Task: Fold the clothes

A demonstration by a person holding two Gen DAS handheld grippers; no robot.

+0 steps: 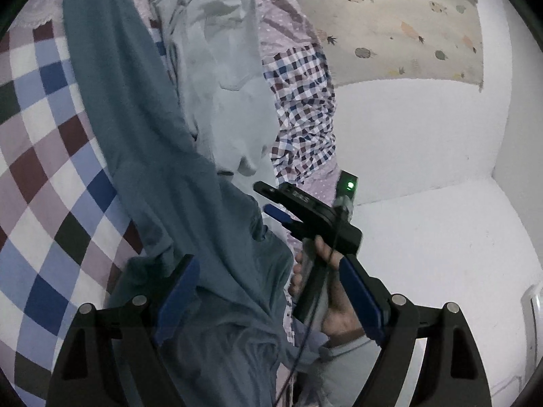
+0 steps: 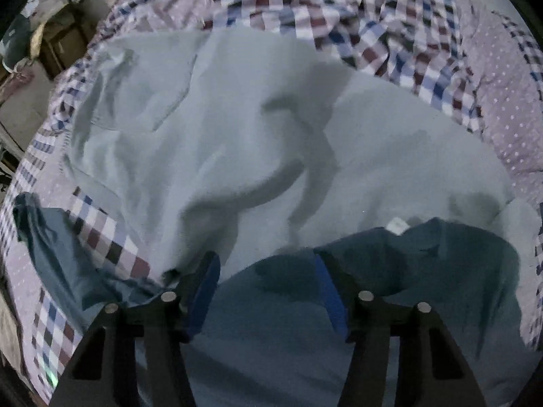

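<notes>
A long teal garment runs from the top left down through my left gripper. That gripper is open wide, and the cloth drapes past its left pad. A pale blue-grey garment lies crumpled beside it on the bed. A hand holds my right gripper at the teal cloth's edge. In the right wrist view my right gripper points down, partly open, with the teal garment bunched between and under its pads and neither pad pressing it. The pale garment spreads beyond, and a white label shows at the teal edge.
A checked bedspread in blue, maroon and white covers the bed, rumpled at its edge. A white wall stands right of the bed, and a fruit-print sheet hangs above it. Brown boxes stand off the bed's far left.
</notes>
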